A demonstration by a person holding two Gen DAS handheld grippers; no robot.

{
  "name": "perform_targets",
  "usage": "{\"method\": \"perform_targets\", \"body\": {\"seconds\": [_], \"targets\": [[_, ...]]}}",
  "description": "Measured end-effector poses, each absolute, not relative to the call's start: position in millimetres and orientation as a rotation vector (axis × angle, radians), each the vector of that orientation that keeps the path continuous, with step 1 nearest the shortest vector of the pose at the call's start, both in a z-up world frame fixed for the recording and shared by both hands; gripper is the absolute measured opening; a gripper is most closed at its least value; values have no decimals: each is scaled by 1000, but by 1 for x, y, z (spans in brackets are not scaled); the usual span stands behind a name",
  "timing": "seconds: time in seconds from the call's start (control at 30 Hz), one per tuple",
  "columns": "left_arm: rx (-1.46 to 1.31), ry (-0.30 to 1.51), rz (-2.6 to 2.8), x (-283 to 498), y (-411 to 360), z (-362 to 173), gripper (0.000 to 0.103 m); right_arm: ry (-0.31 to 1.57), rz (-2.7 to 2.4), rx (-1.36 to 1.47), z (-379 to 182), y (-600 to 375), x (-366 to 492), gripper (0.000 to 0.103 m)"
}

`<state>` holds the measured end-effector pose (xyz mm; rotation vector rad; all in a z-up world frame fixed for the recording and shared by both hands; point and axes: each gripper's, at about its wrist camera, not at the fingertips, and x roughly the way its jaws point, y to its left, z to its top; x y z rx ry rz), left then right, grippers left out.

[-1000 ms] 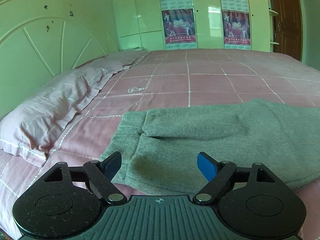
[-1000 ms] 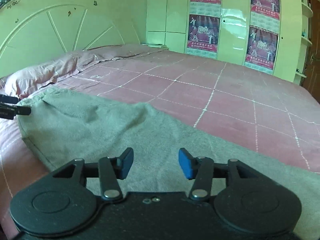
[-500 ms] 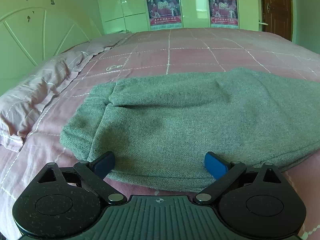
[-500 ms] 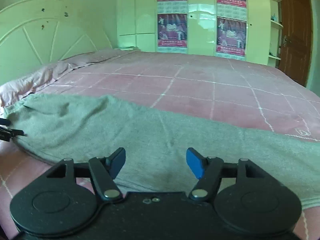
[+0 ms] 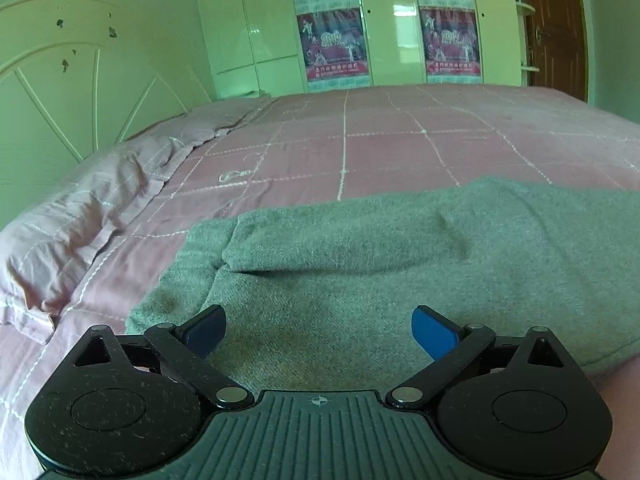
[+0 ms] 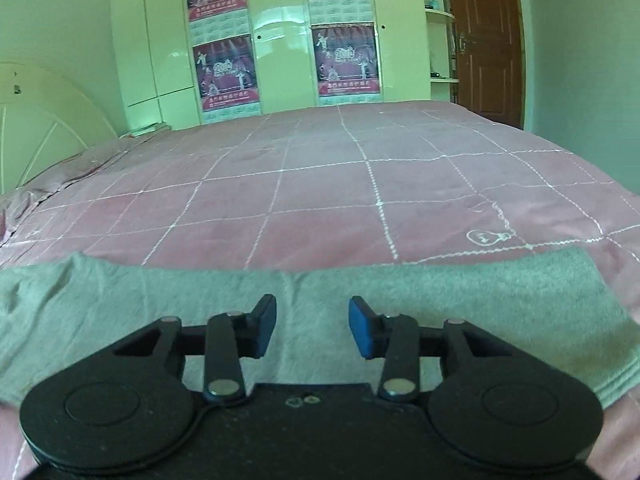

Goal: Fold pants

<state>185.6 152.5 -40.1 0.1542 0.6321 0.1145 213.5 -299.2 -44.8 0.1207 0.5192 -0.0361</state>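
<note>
Both grippers [image 5: 318,330] [image 6: 312,328] hover open over pants [image 5: 400,264].

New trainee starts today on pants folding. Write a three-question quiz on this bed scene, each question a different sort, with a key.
1. True or false: the left gripper has its fingers closed on the grey pants.
2. Which is spread wider, the left gripper or the right gripper?
   A. left
   B. right
   C. both equal
3. Fill the gap: in the left wrist view, the pillow lies at the ____ side of the pants.

Key:
1. False. Its fingers are spread wide over the cloth, pinching nothing.
2. A. The right gripper's fingers have just been closing, with nothing pinched between them.
3. left
</note>
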Motion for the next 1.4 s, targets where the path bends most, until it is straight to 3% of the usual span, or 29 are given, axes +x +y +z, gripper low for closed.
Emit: {"method": "perform_targets", "body": {"seconds": [0.2,0.4,0.57,0.87,1.17,1.4], "targets": [[175,671,91,195,156,-58,103,667,-160,101,-72,-339,263,27],[156,651,96,191,155,-61,103,521,-152,140,-55,-367,209,31],[149,643,98,190,156,-63,103,608,-239,68,-77,-387,183,34],[151,626,93,185,156,-65,103,401,-299,467,-53,-436,111,38],[150,618,94,184,156,-66,103,286,-332,1059,-112,-501,66,37],[153,598,100,180,154,-68,103,253,-336,1151,-127,-511,70,35]]}}
